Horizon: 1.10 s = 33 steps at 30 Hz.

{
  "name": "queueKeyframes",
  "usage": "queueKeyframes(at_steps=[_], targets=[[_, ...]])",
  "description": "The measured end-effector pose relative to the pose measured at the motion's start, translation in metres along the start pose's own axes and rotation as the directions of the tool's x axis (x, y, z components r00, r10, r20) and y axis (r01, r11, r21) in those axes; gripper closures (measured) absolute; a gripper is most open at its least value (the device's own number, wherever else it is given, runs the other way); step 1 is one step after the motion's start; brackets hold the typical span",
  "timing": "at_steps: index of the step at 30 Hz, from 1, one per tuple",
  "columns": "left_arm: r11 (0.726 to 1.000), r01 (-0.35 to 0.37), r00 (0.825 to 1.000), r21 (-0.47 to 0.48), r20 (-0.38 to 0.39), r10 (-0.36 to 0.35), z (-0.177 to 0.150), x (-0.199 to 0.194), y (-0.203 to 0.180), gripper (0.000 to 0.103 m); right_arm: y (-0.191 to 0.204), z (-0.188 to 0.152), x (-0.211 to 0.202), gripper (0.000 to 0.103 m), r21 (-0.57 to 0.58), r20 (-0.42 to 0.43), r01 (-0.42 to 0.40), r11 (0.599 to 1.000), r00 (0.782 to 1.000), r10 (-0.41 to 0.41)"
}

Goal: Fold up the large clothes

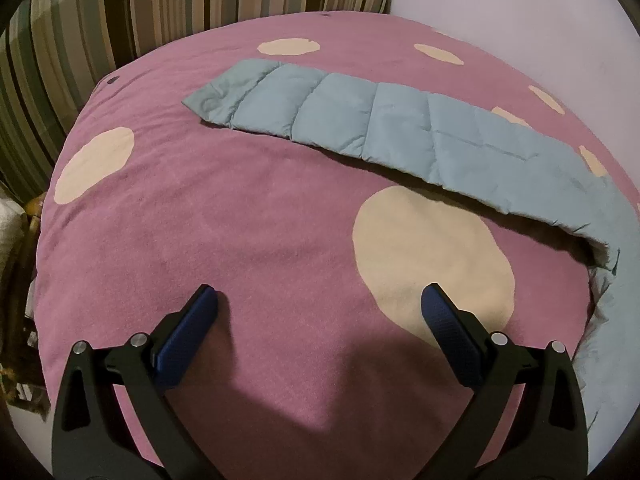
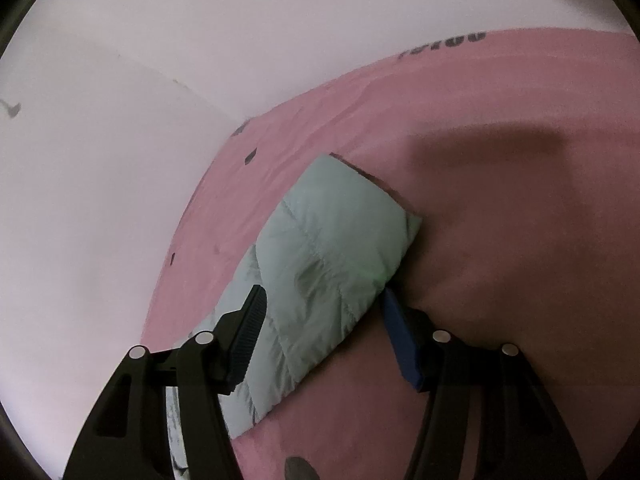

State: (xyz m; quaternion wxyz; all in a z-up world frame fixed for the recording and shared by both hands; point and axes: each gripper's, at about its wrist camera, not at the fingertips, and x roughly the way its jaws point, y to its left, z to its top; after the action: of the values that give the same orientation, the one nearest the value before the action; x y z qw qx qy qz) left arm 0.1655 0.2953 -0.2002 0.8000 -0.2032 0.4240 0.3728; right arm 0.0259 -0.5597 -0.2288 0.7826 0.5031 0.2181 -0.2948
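Observation:
A pale blue quilted puffer garment [image 1: 400, 128] lies on the pink blanket [image 1: 240, 220], one long sleeve stretched flat across the far half towards the left. My left gripper [image 1: 320, 300] is open and empty, hovering over the blanket well short of the sleeve. In the right wrist view another quilted part of the garment [image 2: 332, 252] lies flat, its end pointing away. My right gripper [image 2: 322, 300] is open, its fingers either side of that part, just above it.
The pink blanket has large cream spots [image 1: 432, 252]. A striped cushion [image 1: 120, 12] stands at the far left edge. A pale wall [image 2: 120, 160] borders the bed on the left in the right wrist view.

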Motion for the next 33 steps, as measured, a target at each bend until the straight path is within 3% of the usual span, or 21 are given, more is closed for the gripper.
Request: queueKeyframes(at_steps=[4, 7, 14, 20, 27, 33], targets=[[1.000, -0.005, 1.000, 0.004, -0.003, 0.005, 0.000, 0.001, 0.000, 0.002, -0.004, 0.000, -0.001, 0.084, 0.041, -0.004, 0.003, 0.999, 1.000, -0.003], [1.000, -0.005, 1.000, 0.003, -0.003, 0.005, -0.001, 0.002, 0.000, 0.002, -0.006, 0.001, 0.001, 0.096, 0.060, -0.012, -0.012, 0.998, 1.000, 0.013], [1.000, -0.003, 1.000, 0.001, -0.002, 0.003, 0.000, 0.001, 0.000, 0.002, 0.008, -0.002, -0.016, 0.099, 0.014, 0.030, -0.064, 0.998, 0.998, 0.064], [1.000, -0.006, 1.000, 0.005, -0.004, 0.006, -0.001, 0.003, 0.000, 0.002, 0.074, -0.018, -0.040, 0.099, -0.153, 0.034, -0.137, 0.979, 0.989, 0.144], [1.000, -0.019, 1.000, 0.015, -0.010, 0.019, -0.001, 0.005, -0.002, 0.002, 0.181, -0.077, -0.059, 0.099, -0.388, -0.063, -0.255, 0.886, 0.966, 0.250], [1.000, -0.021, 1.000, 0.017, -0.011, 0.021, -0.001, 0.006, -0.002, 0.002, 0.257, -0.167, -0.059, 0.099, -0.523, -0.214, -0.359, 0.773, 0.933, 0.289]])
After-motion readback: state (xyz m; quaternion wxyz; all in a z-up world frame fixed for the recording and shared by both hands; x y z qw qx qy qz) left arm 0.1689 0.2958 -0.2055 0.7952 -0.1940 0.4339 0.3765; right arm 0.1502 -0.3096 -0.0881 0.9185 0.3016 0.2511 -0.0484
